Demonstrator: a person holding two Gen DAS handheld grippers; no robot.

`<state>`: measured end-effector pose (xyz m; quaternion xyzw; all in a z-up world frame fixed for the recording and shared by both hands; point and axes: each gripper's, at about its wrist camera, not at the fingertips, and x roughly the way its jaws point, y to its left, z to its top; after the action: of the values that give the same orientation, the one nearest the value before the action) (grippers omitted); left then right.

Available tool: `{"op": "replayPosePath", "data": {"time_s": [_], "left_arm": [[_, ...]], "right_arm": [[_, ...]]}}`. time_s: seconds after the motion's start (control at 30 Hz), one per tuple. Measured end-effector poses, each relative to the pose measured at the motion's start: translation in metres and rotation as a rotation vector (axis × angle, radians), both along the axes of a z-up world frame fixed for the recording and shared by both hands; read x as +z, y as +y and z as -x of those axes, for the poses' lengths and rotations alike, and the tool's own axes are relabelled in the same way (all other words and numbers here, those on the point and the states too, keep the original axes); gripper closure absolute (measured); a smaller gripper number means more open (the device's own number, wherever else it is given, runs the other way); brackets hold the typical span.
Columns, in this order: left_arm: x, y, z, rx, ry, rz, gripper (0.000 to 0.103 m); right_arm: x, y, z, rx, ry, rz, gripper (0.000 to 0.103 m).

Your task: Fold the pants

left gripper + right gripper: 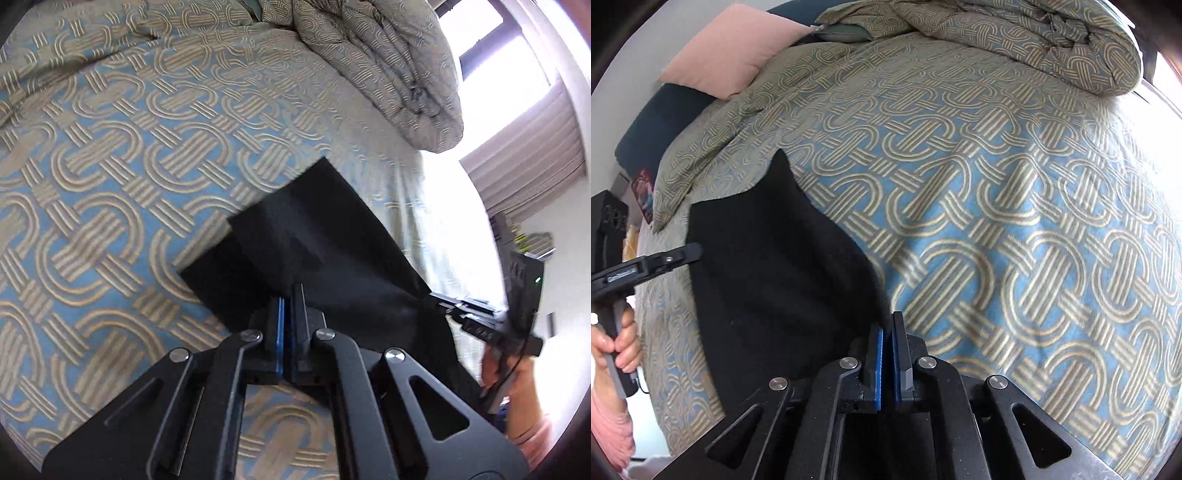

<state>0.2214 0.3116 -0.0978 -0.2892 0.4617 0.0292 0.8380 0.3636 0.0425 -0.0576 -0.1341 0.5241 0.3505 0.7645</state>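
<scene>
Black pants [314,229] lie folded on the patterned bedspread [110,166]. In the left wrist view my left gripper [291,295] is shut on the near edge of the pants, and the cloth creases toward its tips. Further right in that view, my right gripper [439,301] bites the other end of the same edge. In the right wrist view the pants [768,258] spread out to the left. My right gripper [887,321] is shut with the corner of the cloth at its blue pads. The left gripper [696,251] reaches onto the far side of the pants, held by a hand [624,339].
A bunched duvet [1034,44] in the same pattern lies at the far end of the bed. A pink pillow [738,48] leans at the far left by a dark headboard. A bright window [498,74] and a curtain are beyond the bed's edge.
</scene>
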Motion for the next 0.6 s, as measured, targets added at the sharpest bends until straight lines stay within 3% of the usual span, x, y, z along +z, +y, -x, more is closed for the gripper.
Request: {"op": "replayPosePath", "data": {"time_s": [0.03,0.1,0.2,0.3,0.37,0.6], "left_arm": [[-0.004,0.001,-0.002,0.008,0.019,-0.043,0.099],[-0.016,0.005,-0.003,0.026,0.059,-0.089,0.099],[-0.022,0.014,0.007,0.053,0.058,-0.036,0.099],[-0.016,0.015,0.012,0.057,0.057,-0.076,0.099],[-0.013,0.014,0.007,0.063,0.056,-0.096,0.099],[0.002,0.001,0.023,0.047,0.03,-0.073,0.099]], "right_arm": [[-0.006,0.003,-0.004,-0.002,0.0,0.021,0.096],[-0.014,0.009,-0.012,-0.028,-0.008,0.08,0.078],[-0.011,0.002,-0.015,-0.096,-0.019,0.06,0.078],[0.006,-0.02,-0.009,-0.138,-0.052,0.043,0.077],[0.017,-0.038,-0.002,-0.144,-0.105,0.09,0.076],[0.012,-0.11,0.035,-0.05,-0.073,0.216,0.076]]}}
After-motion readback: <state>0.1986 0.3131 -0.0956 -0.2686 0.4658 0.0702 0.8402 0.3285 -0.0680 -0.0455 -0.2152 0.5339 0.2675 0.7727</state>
